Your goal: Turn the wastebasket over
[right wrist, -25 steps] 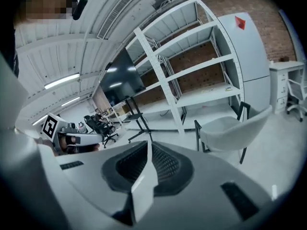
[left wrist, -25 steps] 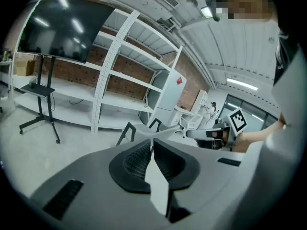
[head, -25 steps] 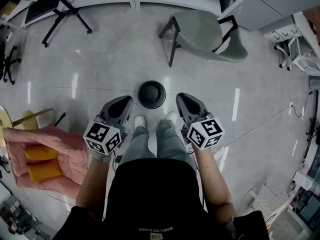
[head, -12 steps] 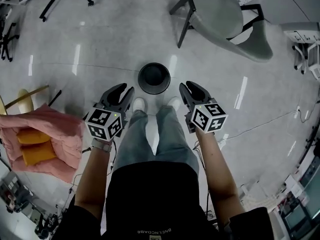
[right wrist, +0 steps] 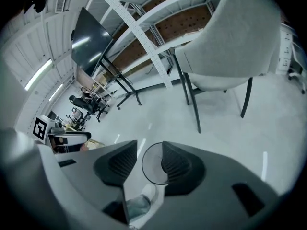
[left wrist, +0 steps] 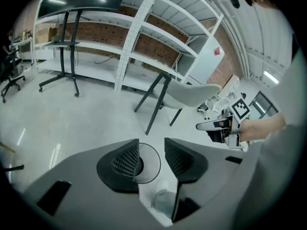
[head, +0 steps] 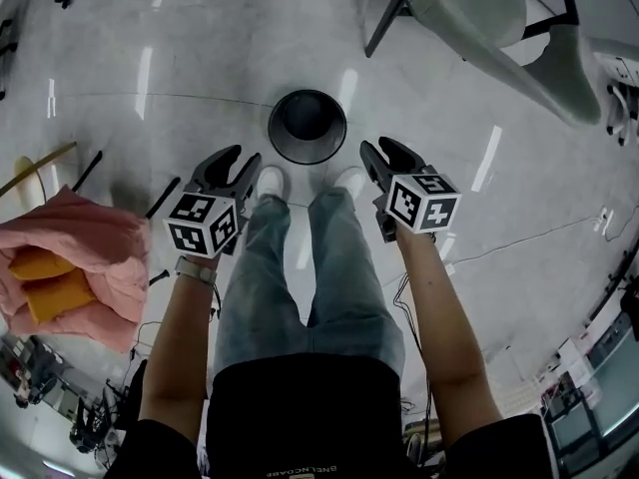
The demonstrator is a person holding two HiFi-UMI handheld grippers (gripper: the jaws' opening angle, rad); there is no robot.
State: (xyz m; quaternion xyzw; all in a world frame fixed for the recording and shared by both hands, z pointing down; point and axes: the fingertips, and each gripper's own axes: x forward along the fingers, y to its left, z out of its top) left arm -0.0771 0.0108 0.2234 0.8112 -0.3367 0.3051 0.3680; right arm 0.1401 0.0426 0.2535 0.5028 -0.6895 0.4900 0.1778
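A round black mesh wastebasket (head: 307,126) stands upright on the grey floor, mouth up, just beyond the person's white shoes (head: 270,181). My left gripper (head: 238,163) hangs to its near left and my right gripper (head: 384,153) to its near right, both angled down and apart from the basket. Both pairs of jaws are opening, with nothing between them. In the left gripper view the wastebasket (left wrist: 147,164) shows on the floor past the left gripper (left wrist: 151,152). In the right gripper view the wastebasket (right wrist: 152,169) lies beyond the right gripper (right wrist: 148,157).
A grey shell chair (head: 479,18) with dark legs stands behind the basket to the right. A pink cloth (head: 70,257) with orange cushions lies at the left. Cables (head: 519,238) run over the floor at right. White shelving (left wrist: 144,32) lines the far wall.
Both grippers have dropped toward the floor and gone from shut to open. The head has bent lower, so the wastebasket looks larger and nearer.
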